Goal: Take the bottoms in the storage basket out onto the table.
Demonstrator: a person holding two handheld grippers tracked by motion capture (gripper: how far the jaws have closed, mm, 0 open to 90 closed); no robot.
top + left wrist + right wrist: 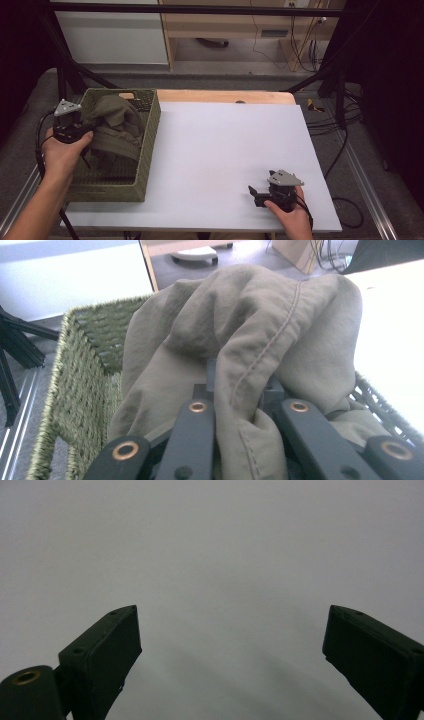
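An olive-green cloth garment (116, 131) lies bunched inside a woven green basket (149, 150) at the table's left. My left gripper (95, 123) reaches in over the basket's left wall and is shut on a fold of the garment (260, 340), which drapes over and between its jaws in the left gripper view. My right gripper (254, 194) rests low near the front right of the white table top (225, 150), open, with nothing between its fingers (107, 655). The bare white surface (225, 555) lies ahead of them.
The basket takes up the table's left side; a dark object (141, 104) lies in its far corner. Black frame legs (75, 70) stand behind the basket, and cables (345, 120) trail on the floor at the right.
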